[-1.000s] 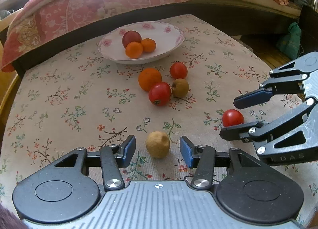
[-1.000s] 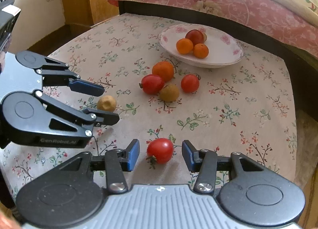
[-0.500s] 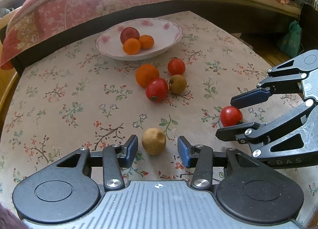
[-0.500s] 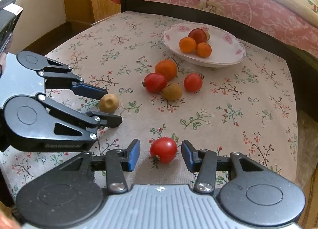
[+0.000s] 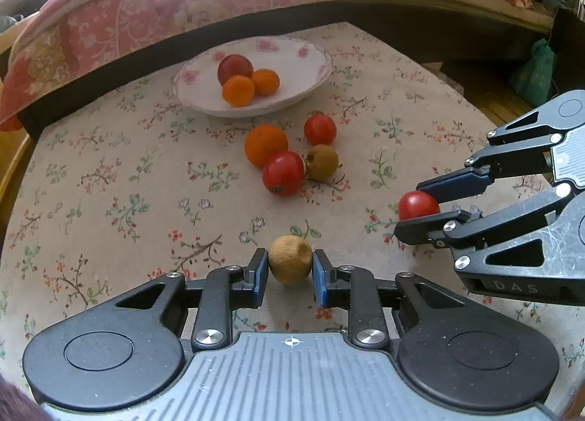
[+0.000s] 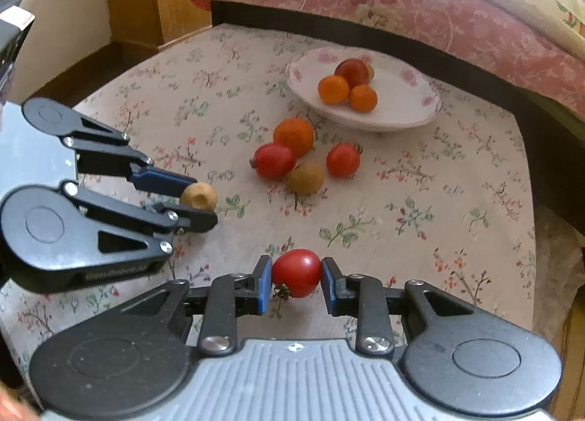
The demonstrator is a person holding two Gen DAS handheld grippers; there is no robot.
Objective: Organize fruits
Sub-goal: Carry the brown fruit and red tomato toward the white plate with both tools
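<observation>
My left tool had pinched the tan fruit between both blue pads, low on the tabletop near its front edge. Half a second earlier the fingers stood spread with that fruit loose between them; a second earlier they were spread wider apart.

My right tool had likewise pinched the red tomato, pads touching both sides, stem end pointing down-left. Same change: fingers spread around it in the earlier frames, now pressed onto it. Can't tell whether either fruit was lifted clear of the cloth.

The rest had not moved: an orange, a big tomato, a small tomato and a brownish-green fruit were bunched mid-tabletop, orange and big tomato touching. Behind them sat the white floral bowl, holding a dark red fruit and two small oranges, all touching.

A floral tablecloth covered the tabletop; a bed with a pink quilt ran behind it.

Writing: "DAS" read on the right tool's body in the left view. The left tool's embossed label in the right view was too blurred to read.
</observation>
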